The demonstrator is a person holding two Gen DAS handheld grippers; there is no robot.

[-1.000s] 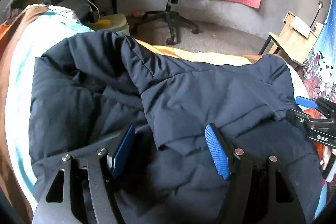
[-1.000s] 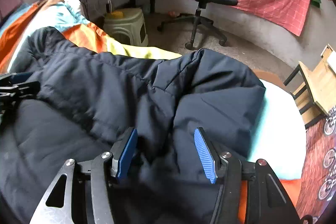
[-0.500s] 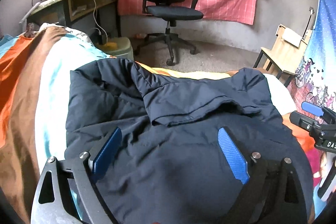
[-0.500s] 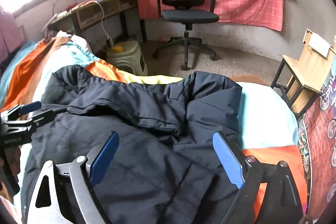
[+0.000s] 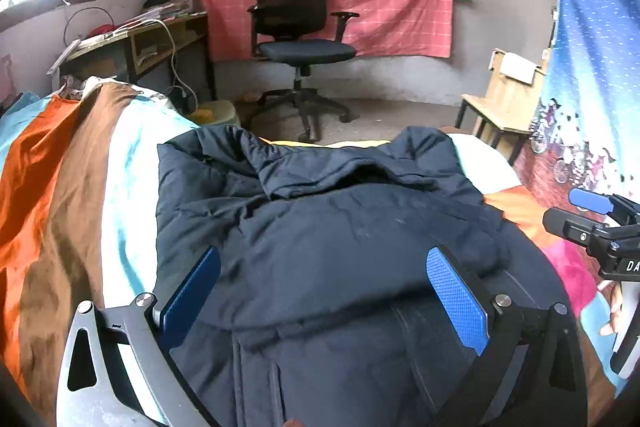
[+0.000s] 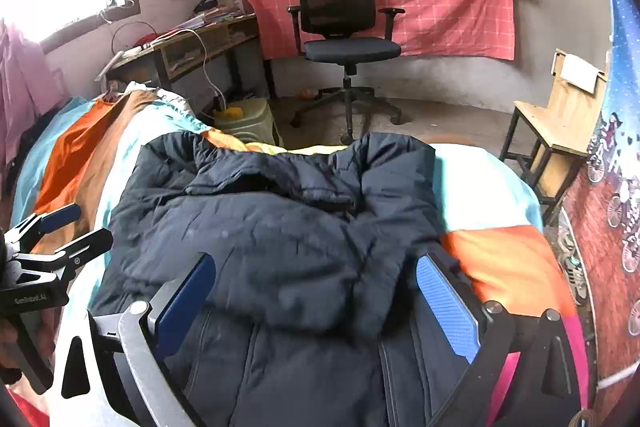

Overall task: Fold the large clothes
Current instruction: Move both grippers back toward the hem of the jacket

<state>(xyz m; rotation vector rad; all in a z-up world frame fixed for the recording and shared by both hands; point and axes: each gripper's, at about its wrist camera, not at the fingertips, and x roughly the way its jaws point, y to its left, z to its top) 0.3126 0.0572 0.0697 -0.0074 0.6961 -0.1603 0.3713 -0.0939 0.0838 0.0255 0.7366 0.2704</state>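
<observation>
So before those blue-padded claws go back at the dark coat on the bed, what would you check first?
1. Left gripper free of cloth: ok, its jaws are opening with nothing pinched.
2. Right gripper free of cloth: ok, opening too, pads clear of the fabric.
3. Navy jacket fully on the striped bedspread: ok in what shows; its near end is cut off.
4. Fold lying flat: not ok, the top layer is puffy and rumpled.
5. Two grippers apart from each other: ok.
6. Sleeves tucked in: cannot tell.
</observation>
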